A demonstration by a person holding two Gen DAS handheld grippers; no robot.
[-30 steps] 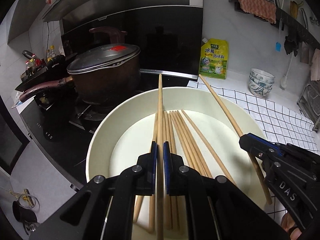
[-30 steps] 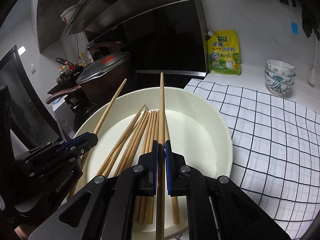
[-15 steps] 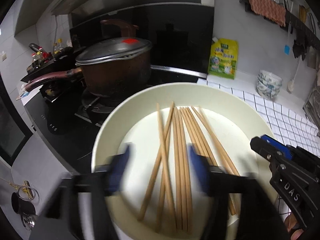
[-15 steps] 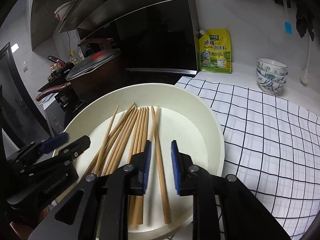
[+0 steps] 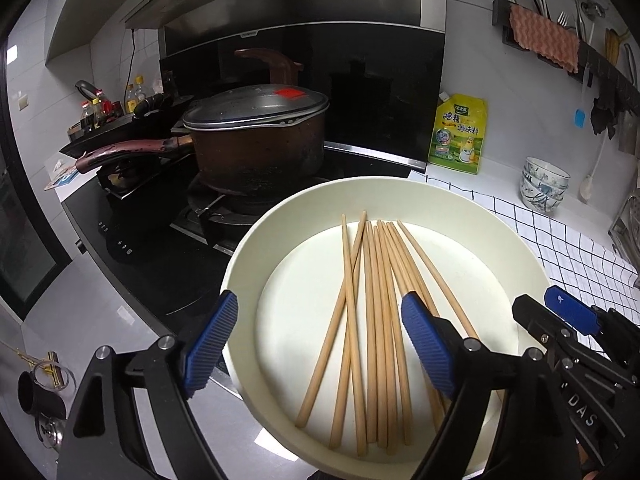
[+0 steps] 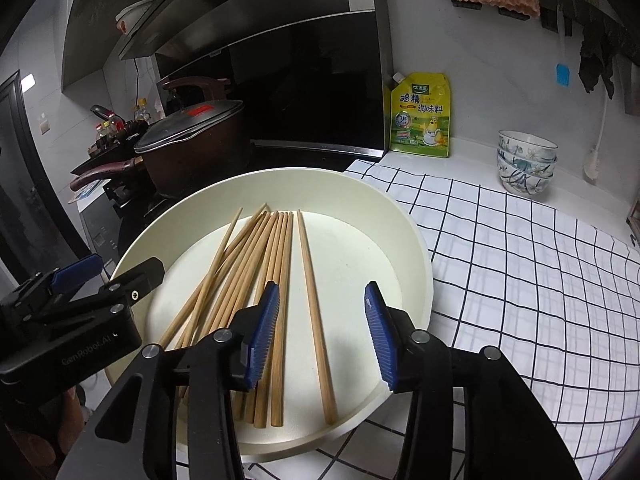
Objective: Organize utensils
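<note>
Several wooden chopsticks (image 5: 376,280) lie loose in a wide cream bowl (image 5: 280,216), most side by side, two crossed at the left. My left gripper (image 5: 320,300) hovers over the bowl's near side. Its jaws are opening, and its blue pads touch nothing. In the right wrist view the same chopsticks (image 6: 256,264) fill the bowl (image 6: 400,216), with a single chopstick (image 6: 312,292) lying apart to the right. My right gripper (image 6: 322,288) straddles that single chopstick from above. Its jaws are also opening, and the pads are clear of it. Each gripper shows in the other's view: the right gripper (image 5: 560,312) and the left gripper (image 6: 100,276).
A lidded brown pot (image 5: 256,136) sits on the black stove behind the bowl. A yellow seasoning pouch (image 5: 460,132) and stacked patterned bowls (image 5: 544,184) stand by the back wall. A black-and-white checked cloth (image 6: 520,260) covers the counter to the right. Utensils hang on a wall rack (image 5: 560,40).
A second ago each gripper was shut on one upright-angled chopstick. Both have opened, and the two chopsticks now lie in the bowl with the others.
</note>
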